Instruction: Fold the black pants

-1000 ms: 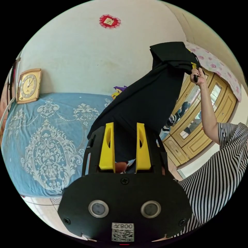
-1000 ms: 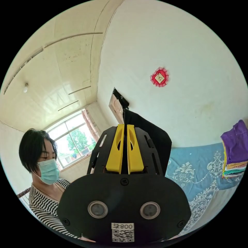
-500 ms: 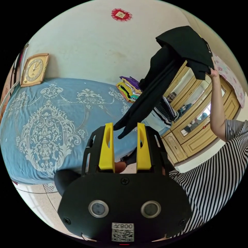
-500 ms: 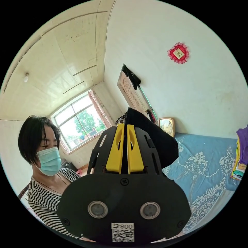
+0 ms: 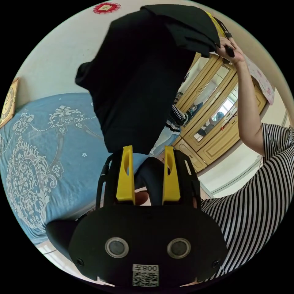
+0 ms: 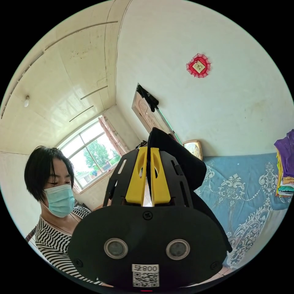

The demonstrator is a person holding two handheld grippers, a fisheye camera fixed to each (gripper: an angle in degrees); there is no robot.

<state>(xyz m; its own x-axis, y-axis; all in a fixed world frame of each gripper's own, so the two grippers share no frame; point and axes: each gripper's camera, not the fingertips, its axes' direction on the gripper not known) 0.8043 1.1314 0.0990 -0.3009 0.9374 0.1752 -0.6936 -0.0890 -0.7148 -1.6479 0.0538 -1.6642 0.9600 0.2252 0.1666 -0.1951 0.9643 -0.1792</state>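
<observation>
Left gripper view: left tongs [image 5: 148, 159] stand open, a dangling end of the black pants [image 5: 137, 79] between the jaws, untouched, above the blue bed [image 5: 46, 137]. Right gripper view: right tongs [image 6: 146, 154] are clamped on the pants' edge at frame centre.

A bed [image 5: 36, 147] under a blue cover with pale scrollwork stands against a cream wall [image 6: 232, 104]. A red ornament [image 6: 198, 65] hangs high on that wall, and a gold-framed clock [image 6: 192, 148] leans at the bed's far end. A stack of folded clothes [image 6: 285, 171], purple on top, sits on the bed. A wooden wardrobe [image 5: 211, 113] has mirrored doors. Daylight comes through a window [image 6: 92, 156].
</observation>
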